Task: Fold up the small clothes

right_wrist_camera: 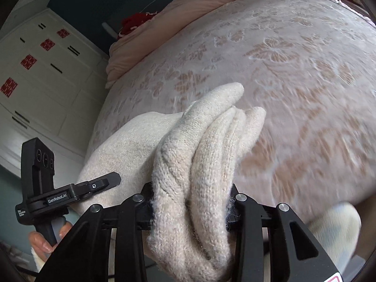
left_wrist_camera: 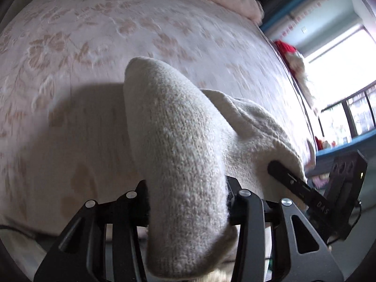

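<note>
A cream knitted garment (left_wrist_camera: 178, 155) hangs between both grippers above the bed. My left gripper (left_wrist_camera: 188, 206) is shut on one bunched end of it, which sticks up between the jaws. My right gripper (right_wrist_camera: 191, 209) is shut on the other end (right_wrist_camera: 206, 159), folded in several thick ridges. The rest of the garment sags between them (right_wrist_camera: 131, 145). The right gripper's finger shows at the right of the left wrist view (left_wrist_camera: 291, 181). The left gripper shows at the left of the right wrist view (right_wrist_camera: 103, 183), with the person's hand (right_wrist_camera: 47, 237) on its handle.
The bed has a pale pink cover with a floral pattern (left_wrist_camera: 117, 37). A pink quilt (right_wrist_camera: 164, 23) lies at its head. A white wardrobe (right_wrist_camera: 35, 75) stands beside the bed. A bright window (left_wrist_camera: 340, 70) is on the other side. Another pale cloth (right_wrist_camera: 333, 225) lies at the bed's near edge.
</note>
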Motion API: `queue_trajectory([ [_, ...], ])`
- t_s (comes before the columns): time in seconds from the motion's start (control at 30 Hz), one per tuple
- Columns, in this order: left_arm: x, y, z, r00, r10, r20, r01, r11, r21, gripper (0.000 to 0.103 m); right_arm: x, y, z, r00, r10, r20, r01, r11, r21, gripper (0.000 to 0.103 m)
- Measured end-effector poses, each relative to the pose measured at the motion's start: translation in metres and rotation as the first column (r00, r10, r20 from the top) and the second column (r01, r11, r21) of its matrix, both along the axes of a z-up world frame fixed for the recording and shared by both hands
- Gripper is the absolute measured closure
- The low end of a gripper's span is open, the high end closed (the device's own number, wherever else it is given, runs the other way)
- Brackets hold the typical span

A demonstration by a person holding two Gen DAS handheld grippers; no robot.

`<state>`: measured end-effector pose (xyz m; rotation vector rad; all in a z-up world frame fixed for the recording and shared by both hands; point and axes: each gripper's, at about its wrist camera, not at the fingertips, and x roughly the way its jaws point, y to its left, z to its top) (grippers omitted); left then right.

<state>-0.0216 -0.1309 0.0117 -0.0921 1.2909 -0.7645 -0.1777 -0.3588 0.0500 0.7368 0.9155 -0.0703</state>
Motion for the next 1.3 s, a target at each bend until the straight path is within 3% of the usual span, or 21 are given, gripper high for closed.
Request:
queue_trajectory([
  [0.2, -0.060, 0.016, 0.012, 0.997, -0.078, -0.019, 0.078, 0.997, -0.024, 0.063, -0.064, 0.019, 0.017, 0.998, -0.021, -0.054, 0.021, 1.000, -0.008, 0.068],
  [0.37, -0.079, 0.024, 0.075, 0.990, -0.112, 0.086, 0.124, 0.983, -0.138, 0.064, -0.088, 0.025, 0.088, 0.995, -0.029, 0.097, 0.036, 0.997, -0.068, 0.068],
  [0.5, -0.085, 0.034, 0.142, 0.961, -0.101, 0.257, 0.161, 0.961, -0.224, 0.064, -0.089, 0.031, 0.150, 0.965, -0.015, 0.263, 0.055, 0.987, -0.148, 0.068],
  [0.67, -0.096, 0.056, 0.228, 0.880, -0.015, 0.475, 0.198, 0.920, -0.337, 0.063, -0.088, 0.043, 0.234, 0.869, 0.038, 0.493, 0.101, 0.962, -0.253, 0.068],
  [0.8, -0.095, 0.082, 0.281, 0.806, 0.072, 0.588, 0.225, 0.881, -0.416, 0.063, -0.081, 0.060, 0.292, 0.760, 0.124, 0.638, 0.126, 0.935, -0.332, 0.068],
  [0.83, -0.093, 0.090, 0.295, 0.778, 0.098, 0.621, 0.236, 0.870, -0.433, 0.063, -0.078, 0.064, 0.301, 0.736, 0.144, 0.661, 0.132, 0.928, -0.349, 0.068],
  [0.93, -0.089, 0.115, 0.321, 0.706, 0.168, 0.688, 0.257, 0.844, -0.470, 0.062, -0.066, 0.078, 0.327, 0.646, 0.216, 0.732, 0.141, 0.909, -0.392, 0.067],
  [1.07, -0.075, 0.149, 0.334, 0.616, 0.248, 0.748, 0.274, 0.822, -0.499, 0.061, -0.037, 0.092, 0.339, 0.536, 0.285, 0.795, 0.123, 0.905, -0.407, 0.066],
  [1.13, -0.064, 0.164, 0.332, 0.564, 0.287, 0.774, 0.274, 0.820, -0.503, 0.059, -0.018, 0.096, 0.337, 0.508, 0.300, 0.807, 0.094, 0.913, -0.398, 0.066],
  [1.2, -0.048, 0.172, 0.318, 0.539, 0.307, 0.785, 0.253, 0.829, -0.498, 0.054, 0.005, 0.101, 0.328, 0.512, 0.311, 0.801, 0.061, 0.917, -0.395, 0.064],
  [1.3, -0.012, 0.180, 0.274, 0.550, 0.306, 0.777, 0.190, 0.860, -0.473, 0.050, 0.053, 0.104, 0.285, 0.570, 0.308, 0.762, 0.000, 0.927, -0.375, 0.060],
])
